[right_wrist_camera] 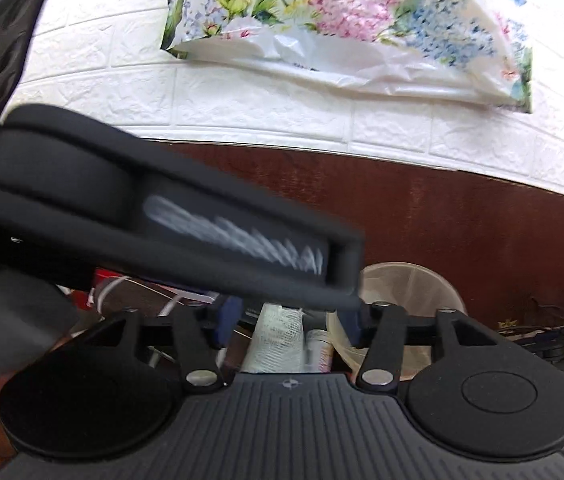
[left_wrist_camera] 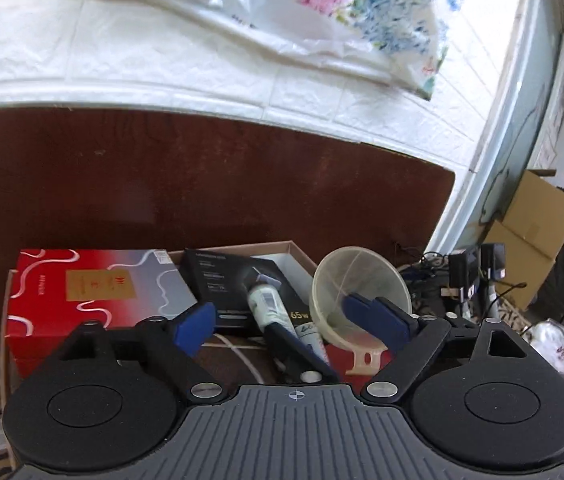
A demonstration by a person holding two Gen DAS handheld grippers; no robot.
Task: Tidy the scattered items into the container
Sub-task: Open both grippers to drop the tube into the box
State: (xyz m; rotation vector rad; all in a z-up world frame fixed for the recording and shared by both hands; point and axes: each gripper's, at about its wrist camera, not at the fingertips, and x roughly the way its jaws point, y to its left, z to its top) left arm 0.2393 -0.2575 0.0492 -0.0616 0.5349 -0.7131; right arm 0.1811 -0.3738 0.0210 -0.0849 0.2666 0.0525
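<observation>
Both hand-held grippers, left (left_wrist_camera: 294,320) and right (right_wrist_camera: 288,320), stand apart holding nothing over the cardboard box (left_wrist_camera: 302,252), so they should withdraw without snagging the funnel (left_wrist_camera: 362,284).

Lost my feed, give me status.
Left gripper open, empty. Right gripper open, empty. Funnel, tube in box. Left gripper body blocks right view.

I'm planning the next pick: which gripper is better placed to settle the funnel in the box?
Left, probably. The left gripper is open with the funnel against its right finger; the right gripper view is blocked.
</observation>
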